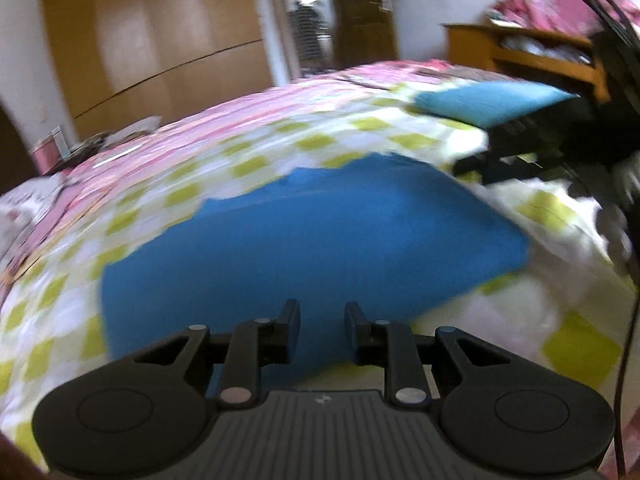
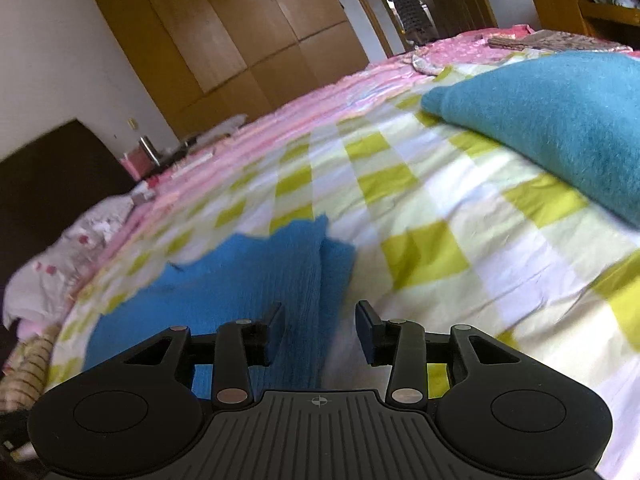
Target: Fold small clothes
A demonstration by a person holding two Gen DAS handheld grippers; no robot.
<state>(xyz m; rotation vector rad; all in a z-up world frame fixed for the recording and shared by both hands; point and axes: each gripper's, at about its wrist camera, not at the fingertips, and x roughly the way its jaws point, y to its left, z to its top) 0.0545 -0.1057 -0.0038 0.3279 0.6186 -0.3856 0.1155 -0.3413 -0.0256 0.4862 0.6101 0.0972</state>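
Checkered bedspread (image 2: 420, 216), wardrobe (image 2: 224, 36) behind; blue knit garment (image 1: 304, 232) flat mid-bed, teal folded cloth (image 2: 552, 120) beyond; left gripper (image 1: 322, 320) and right gripper (image 2: 320, 320) spread, empty.

Bed in green-checked quilt (image 2: 420, 216), blue garment (image 1: 304, 232) lying flat, teal folded cloth (image 2: 560, 120) beyond it

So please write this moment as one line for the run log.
left gripper: open, over blue garment | right gripper: open, at its edge | teal cloth: apart | bed
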